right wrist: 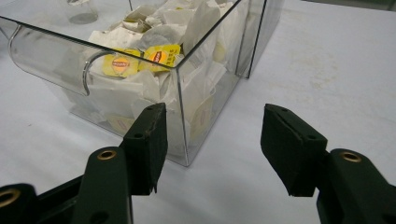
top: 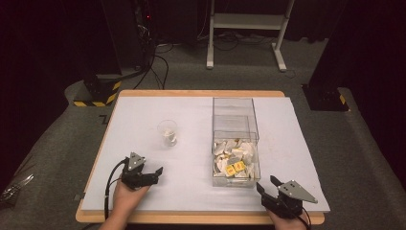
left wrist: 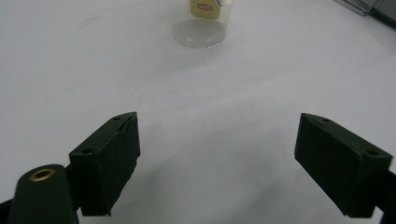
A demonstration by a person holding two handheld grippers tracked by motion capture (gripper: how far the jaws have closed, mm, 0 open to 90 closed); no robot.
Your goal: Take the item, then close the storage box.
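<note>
A clear plastic bin (top: 232,108) stands right of the table's middle, its near half heaped with white tea bags (top: 235,160) with yellow tags. In the right gripper view, a near corner of the bin (right wrist: 46,53) rises just ahead of the tea bags (right wrist: 154,56). My right gripper (top: 265,183) (right wrist: 215,109) sits by the front edge, open, with nothing between its jaws. A small clear glass (top: 167,132) (left wrist: 201,23) holding one tea bag stands left of the bin. My left gripper (top: 154,175) (left wrist: 217,121) rests short of the glass, open and empty.
The white tabletop (top: 143,108) has a wooden rim. A cable (top: 109,184) trails from the left gripper over the front-left edge. On the grey floor beyond stand a white frame (top: 246,21) and black stands with yellow-black striped bases (top: 98,93).
</note>
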